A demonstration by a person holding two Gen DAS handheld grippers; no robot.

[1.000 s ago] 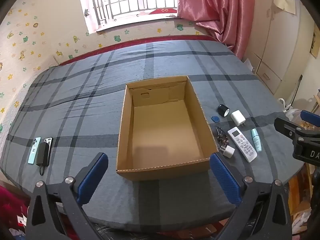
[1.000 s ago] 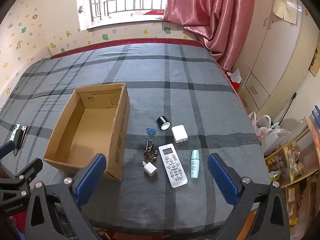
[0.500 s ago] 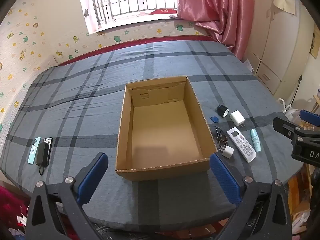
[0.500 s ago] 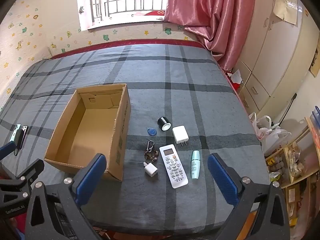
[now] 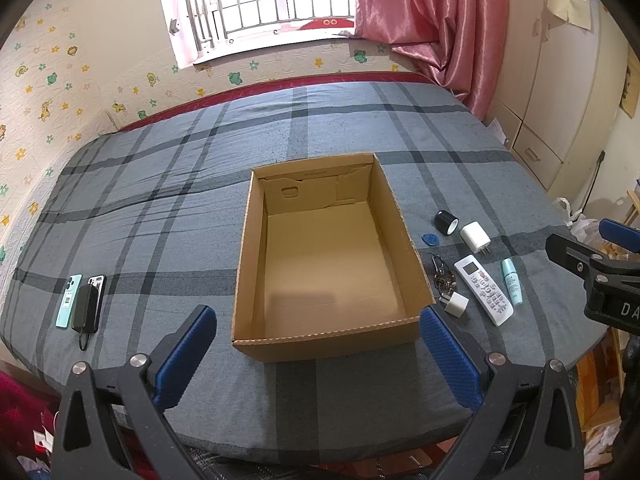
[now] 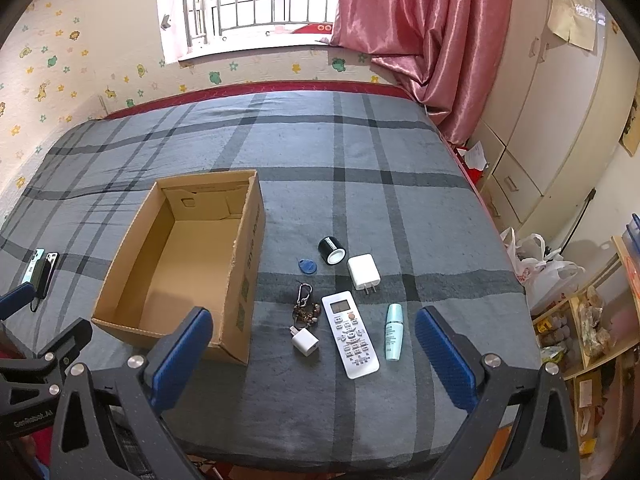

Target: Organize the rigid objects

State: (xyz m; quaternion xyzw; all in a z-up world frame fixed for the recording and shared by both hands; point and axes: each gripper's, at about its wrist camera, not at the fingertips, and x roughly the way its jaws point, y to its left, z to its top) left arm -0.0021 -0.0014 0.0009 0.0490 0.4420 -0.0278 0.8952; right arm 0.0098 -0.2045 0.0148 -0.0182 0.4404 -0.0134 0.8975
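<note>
Left wrist view: the left hand-held gripper [image 5: 316, 354] is spread wide and holds nothing, above the near edge of a bed [image 5: 160, 200] with a grey plaid cover. An open, empty cardboard box [image 5: 404, 236] sits straight ahead. Two phones [image 5: 82, 300] lie well apart to its left.

Right wrist view: the right hand-held gripper [image 6: 314, 358] is also wide and empty. Between its fingers lie a white remote [image 6: 350, 334], small plug [image 6: 305, 341], keys [image 6: 305, 310], teal bottle [image 6: 394, 332], white charger [image 6: 363, 272], black tape roll [image 6: 331, 251] and blue tag [image 6: 307, 267], all beside the box. Writing on the box's side is too blurred to read.
</note>
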